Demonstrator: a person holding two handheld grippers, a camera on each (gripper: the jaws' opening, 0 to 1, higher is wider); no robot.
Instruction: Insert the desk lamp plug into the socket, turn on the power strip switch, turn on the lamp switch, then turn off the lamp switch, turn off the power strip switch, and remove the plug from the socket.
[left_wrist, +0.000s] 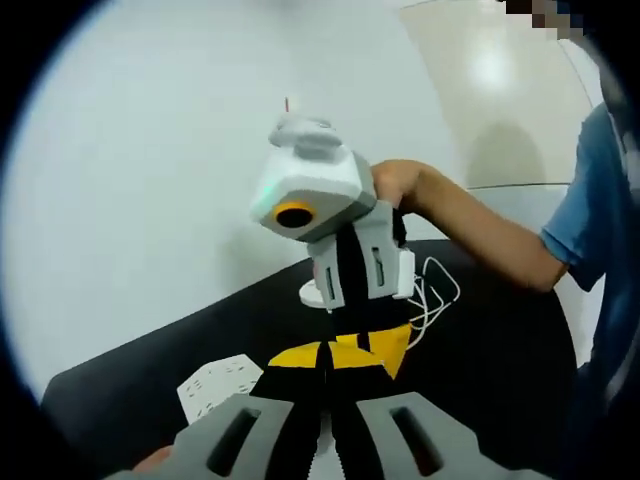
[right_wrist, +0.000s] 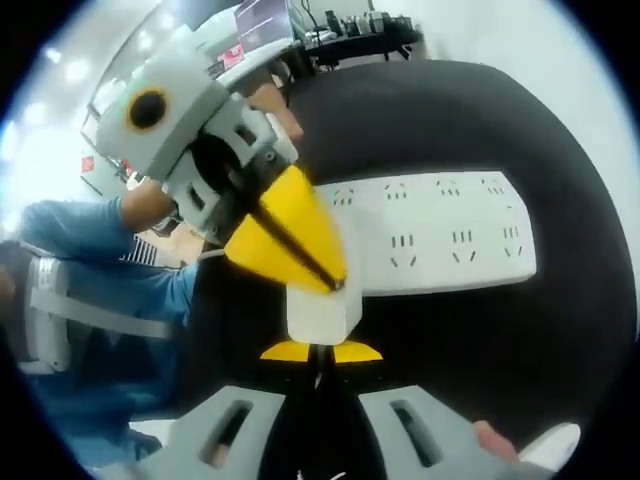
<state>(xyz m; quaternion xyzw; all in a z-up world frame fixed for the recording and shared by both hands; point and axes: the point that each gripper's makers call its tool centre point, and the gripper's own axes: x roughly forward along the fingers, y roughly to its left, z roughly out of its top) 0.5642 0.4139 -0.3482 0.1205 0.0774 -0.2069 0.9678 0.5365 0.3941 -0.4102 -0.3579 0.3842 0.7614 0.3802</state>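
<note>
From the right gripper view, the right gripper sits closest, its yellow tips drawn narrow just under the near end of the white power strip, with a white block directly ahead of them; whether that block is the lamp plug or the strip's end, and whether the tips actually pinch it, I cannot tell. Just beyond, the left gripper comes down from the upper left with its jaws pressed together, tips touching the same block. The strip's long axis runs away to the right across the black table, rows of sockets facing up, so both grippers meet at its one end, and the left looks the nearer to the contact point. In the left gripper view, that gripper's own yellow tips are closed tight, with the right gripper opposite, a person's hand gripping it; behind lie a white cable and a round white base, presumably the lamp's.
</note>
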